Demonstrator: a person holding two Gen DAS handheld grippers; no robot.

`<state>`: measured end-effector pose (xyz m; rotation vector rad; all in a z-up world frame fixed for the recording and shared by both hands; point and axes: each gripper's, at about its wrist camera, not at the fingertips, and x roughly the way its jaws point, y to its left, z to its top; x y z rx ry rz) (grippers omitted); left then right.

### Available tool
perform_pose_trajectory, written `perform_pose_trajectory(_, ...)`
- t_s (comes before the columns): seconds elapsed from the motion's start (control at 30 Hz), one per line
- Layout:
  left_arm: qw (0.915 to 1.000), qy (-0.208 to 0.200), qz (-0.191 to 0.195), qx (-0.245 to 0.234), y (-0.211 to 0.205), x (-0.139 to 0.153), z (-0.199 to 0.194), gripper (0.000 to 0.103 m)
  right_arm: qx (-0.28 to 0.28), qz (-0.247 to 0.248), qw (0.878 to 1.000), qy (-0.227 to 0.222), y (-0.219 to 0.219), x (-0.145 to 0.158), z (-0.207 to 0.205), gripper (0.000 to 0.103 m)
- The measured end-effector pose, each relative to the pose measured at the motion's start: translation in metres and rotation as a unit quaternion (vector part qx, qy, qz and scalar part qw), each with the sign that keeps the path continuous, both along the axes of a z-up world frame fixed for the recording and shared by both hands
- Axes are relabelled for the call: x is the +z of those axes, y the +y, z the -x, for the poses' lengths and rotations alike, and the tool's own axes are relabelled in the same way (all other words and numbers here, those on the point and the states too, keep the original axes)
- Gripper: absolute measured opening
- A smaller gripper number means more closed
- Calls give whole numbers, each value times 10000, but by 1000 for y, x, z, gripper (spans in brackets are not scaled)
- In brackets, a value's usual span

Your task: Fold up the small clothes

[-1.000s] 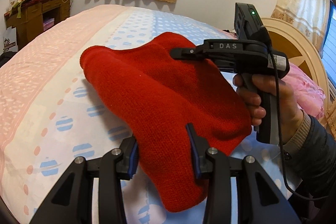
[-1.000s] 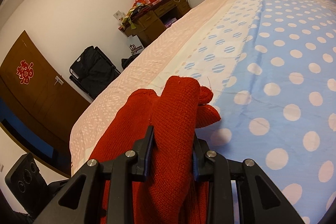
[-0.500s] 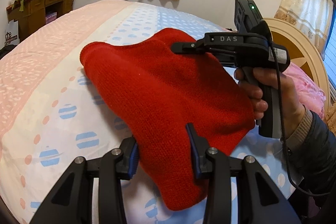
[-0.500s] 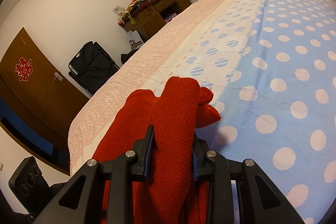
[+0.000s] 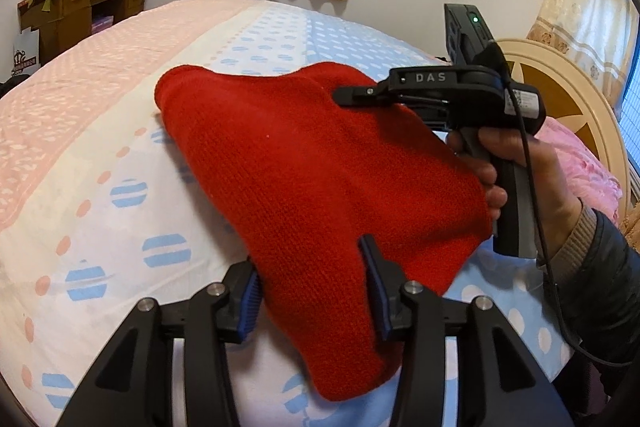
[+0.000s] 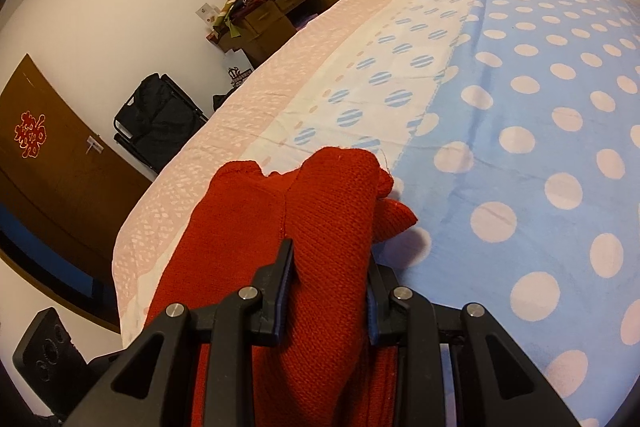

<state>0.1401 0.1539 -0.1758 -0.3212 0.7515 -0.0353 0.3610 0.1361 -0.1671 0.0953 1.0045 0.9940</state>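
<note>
Hanging stretched over the bed (image 5: 100, 131), red knit (image 5: 304, 183) slanting upper left to lower centre; left gripper (image 5: 314, 291) pinching low end; right gripper (image 6: 329, 283) clamped on the far edge, centre right.

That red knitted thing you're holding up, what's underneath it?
Under the red knit garment lies the bedsheet, white with blue striped dots, turning blue with pale dots. Both grippers clamp the garment. Whatever sits directly beneath its middle is covered.
</note>
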Motion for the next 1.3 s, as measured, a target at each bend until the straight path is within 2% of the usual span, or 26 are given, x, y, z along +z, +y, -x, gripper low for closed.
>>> perform_pose_trajectory(0.27,9999,13,-76,73,-1,3,7,57,-59,-1,10000,28,-3,-1,-1,35)
perform_pose_trajectory(0.4,9996,17,-281,23,-7,9,10,62,-193,54,9998,-47,-9,2,-2,43)
perform_pose_trajectory(0.53,9995,-38,-309,56,-4,18,17,62,-421,-42,9987,-267,-26,19,3,53)
perform_pose_trajectory(0.6,9992,-232,-291,113,2,30,23,62,-502,-66,9973,-531,-36,35,13,54)
perform_pose_trajectory(0.63,9990,-327,-290,125,4,35,23,65,-492,-100,9967,-638,-40,43,19,54)
perform_pose_trajectory(0.73,9954,-721,-469,413,16,54,25,84,-318,-344,9946,-924,-49,66,45,55)
perform_pose_trajectory(0.8,9922,-832,-670,647,26,58,17,86,-64,-455,9941,-978,-49,74,63,56)
perform_pose_trajectory(0.83,9917,-748,-738,737,30,54,11,86,41,-460,9942,-972,-47,75,70,56)
perform_pose_trajectory(0.9,9917,-475,-826,862,36,43,-2,86,306,-298,9950,-904,-40,68,85,57)
perform_pose_trajectory(0.97,9929,-143,-805,864,36,25,-8,86,323,9,9954,-898,-39,56,95,57)
perform_pose_trajectory(1.1,9941,42,-877,643,23,2,-4,86,139,649,9948,-773,-45,18,97,57)
perform_pose_trajectory(1.2,9952,-7,-696,692,20,-4,3,87,-90,442,9972,-598,-58,12,94,57)
perform_pose_trajectory(1.3,9949,-67,-712,712,19,5,9,88,-203,506,9958,-731,-63,20,99,57)
